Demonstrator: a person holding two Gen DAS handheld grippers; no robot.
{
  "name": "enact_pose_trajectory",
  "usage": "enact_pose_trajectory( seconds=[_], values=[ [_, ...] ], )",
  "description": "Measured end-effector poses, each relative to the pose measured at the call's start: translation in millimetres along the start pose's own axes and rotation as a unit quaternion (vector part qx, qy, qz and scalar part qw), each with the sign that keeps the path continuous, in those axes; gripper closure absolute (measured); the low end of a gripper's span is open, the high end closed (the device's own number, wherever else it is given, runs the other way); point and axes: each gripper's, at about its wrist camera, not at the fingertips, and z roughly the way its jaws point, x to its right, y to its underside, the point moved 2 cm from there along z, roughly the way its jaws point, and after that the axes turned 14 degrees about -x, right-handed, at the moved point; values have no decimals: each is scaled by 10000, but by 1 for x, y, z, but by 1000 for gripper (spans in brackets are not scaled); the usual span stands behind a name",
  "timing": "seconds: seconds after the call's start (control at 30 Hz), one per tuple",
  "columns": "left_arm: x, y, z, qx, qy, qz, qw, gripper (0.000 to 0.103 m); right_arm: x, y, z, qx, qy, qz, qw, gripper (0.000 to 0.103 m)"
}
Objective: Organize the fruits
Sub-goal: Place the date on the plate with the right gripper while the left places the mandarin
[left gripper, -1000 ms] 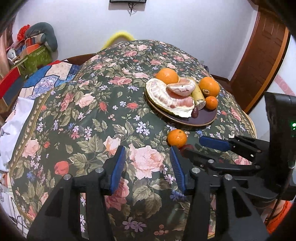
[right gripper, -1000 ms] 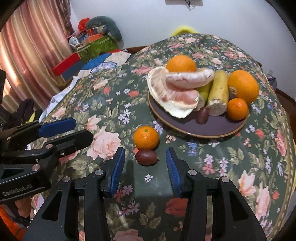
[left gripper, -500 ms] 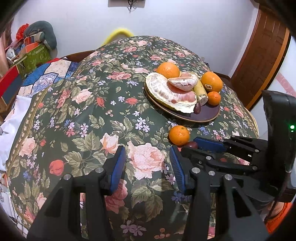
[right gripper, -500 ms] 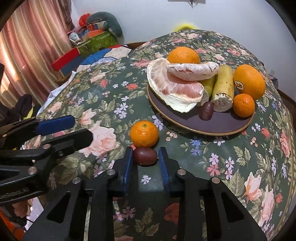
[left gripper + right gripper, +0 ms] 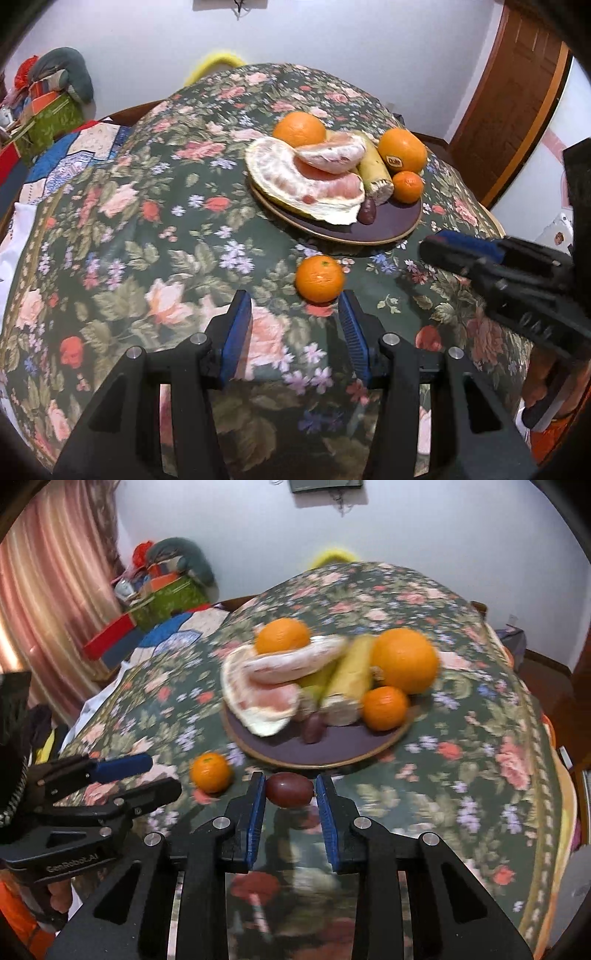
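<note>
Two loose fruits, one per gripper; right gripper (image 5: 290, 788) is clamped on the dark plum (image 5: 290, 789), long axis lying across the pads, plate (image 5: 332, 758) rim just above it in frame; I'd carry straight ahead. Left gripper (image 5: 295, 314) is open; small mandarin (image 5: 320, 278) sits on the tablecloth (image 5: 147, 229) just beyond its right fingertip, off-centre, so I'd shift right.

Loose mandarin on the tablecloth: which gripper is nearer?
Left. The left gripper sits just short of the mandarin; the right gripper, off to its side, is shut on the dark plum.
</note>
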Motion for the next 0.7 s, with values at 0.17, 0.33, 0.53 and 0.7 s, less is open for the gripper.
enact_pose_trajectory(
  seconds=[0.17,0.33,0.53,0.7],
  values=[
    [9,-7,11,-76,60,68,9999,54,20,2,-5,56,52,194,9998,77],
    [15,-13,19,-125,66,123,9998,54,31,4,-4,46,25,302,9995,77],
    [15,-19,32,-239,67,105,9996,58,35,5,-1,24,-36,319,9995,77],
    [15,-20,33,-209,27,104,9997,69,36,4,1,22,-64,335,9994,77]
  ],
)
